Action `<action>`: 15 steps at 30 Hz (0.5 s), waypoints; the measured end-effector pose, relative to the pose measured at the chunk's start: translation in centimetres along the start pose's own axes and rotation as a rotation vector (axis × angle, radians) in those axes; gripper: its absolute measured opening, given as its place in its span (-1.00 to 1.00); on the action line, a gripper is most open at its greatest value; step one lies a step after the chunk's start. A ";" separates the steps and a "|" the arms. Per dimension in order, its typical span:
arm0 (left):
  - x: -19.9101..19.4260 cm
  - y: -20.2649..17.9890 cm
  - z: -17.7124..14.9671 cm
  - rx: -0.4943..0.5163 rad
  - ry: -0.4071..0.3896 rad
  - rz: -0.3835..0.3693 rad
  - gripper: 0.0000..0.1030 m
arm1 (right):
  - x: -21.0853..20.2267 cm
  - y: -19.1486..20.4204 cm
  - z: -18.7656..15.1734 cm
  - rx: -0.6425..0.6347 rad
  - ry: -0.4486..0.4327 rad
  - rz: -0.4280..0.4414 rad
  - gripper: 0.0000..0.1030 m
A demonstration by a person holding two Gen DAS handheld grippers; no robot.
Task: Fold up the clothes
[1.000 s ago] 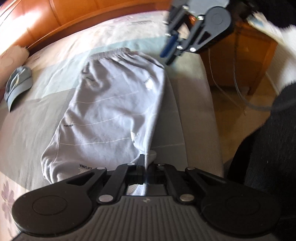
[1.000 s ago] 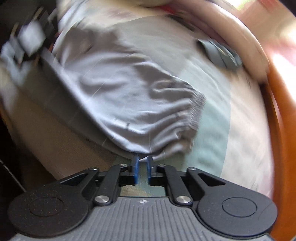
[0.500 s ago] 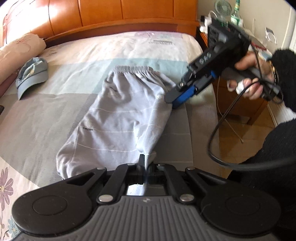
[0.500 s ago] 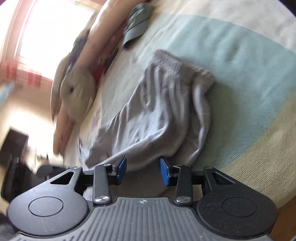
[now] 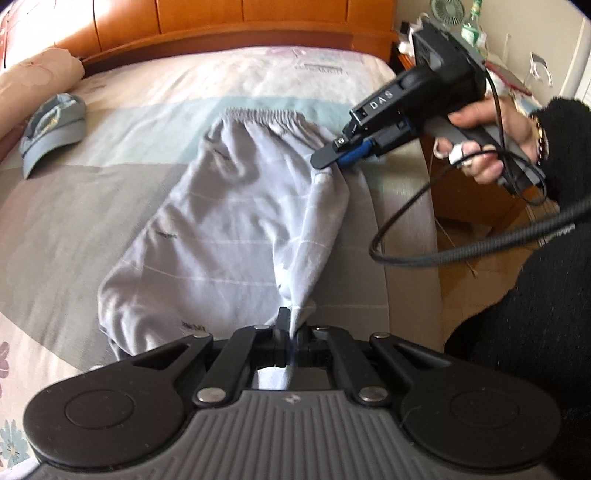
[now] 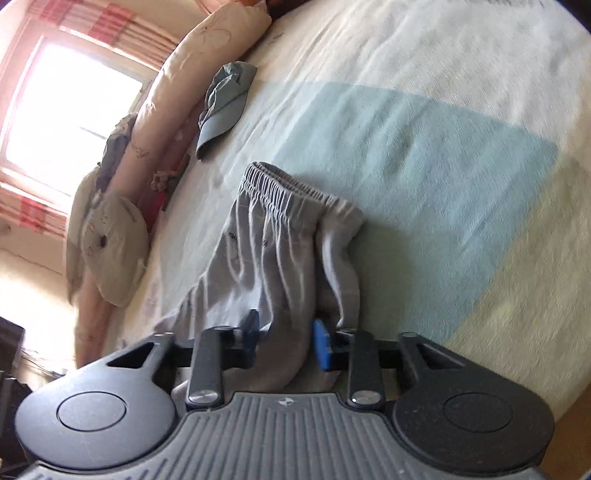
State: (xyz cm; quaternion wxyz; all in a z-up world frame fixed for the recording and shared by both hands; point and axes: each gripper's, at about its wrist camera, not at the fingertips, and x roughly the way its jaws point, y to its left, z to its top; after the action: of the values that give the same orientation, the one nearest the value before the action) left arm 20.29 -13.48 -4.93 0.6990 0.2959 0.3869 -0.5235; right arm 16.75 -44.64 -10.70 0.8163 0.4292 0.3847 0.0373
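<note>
Grey trousers (image 5: 229, 229): lying lengthwise on the bed (image 5: 92, 192), waistband toward the headboard.
Left gripper (image 5: 290, 343): clenched on the hem end.
Right gripper (image 6: 284, 339): jaws just closing around the side fold near the waistband; grip unconfirmed.
Meaning: both ends nearly secured, fold likely next.

A home bedroom is showing here: a bed (image 5: 92, 192) with a patchwork cover is filling the view, a wooden headboard (image 5: 221, 18) at twelve o'clock, a nightstand (image 5: 472, 206) at two o'clock.
</note>
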 end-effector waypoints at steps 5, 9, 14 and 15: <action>0.3 -0.9 -0.1 0.075 0.034 -0.034 -1.00 | -1.4 1.1 0.3 -0.092 -0.037 -0.036 -0.86; 0.5 -1.6 0.2 0.157 0.061 -0.069 -1.00 | -3.5 2.5 0.8 -0.189 -0.073 -0.053 -0.86; 1.9 -2.3 0.2 0.206 0.106 -0.091 -1.00 | -2.8 2.4 1.2 -0.250 -0.029 -0.164 -0.88; 2.1 -2.3 0.1 0.208 0.108 -0.094 -1.00 | -2.7 2.2 1.2 -0.244 -0.021 -0.170 -0.89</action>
State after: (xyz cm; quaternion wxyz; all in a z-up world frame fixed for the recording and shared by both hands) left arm 18.39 -15.28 -6.64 0.6174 0.3760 0.3812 -0.5763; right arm 16.26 -45.04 -7.09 0.8666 0.2929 0.4039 0.0102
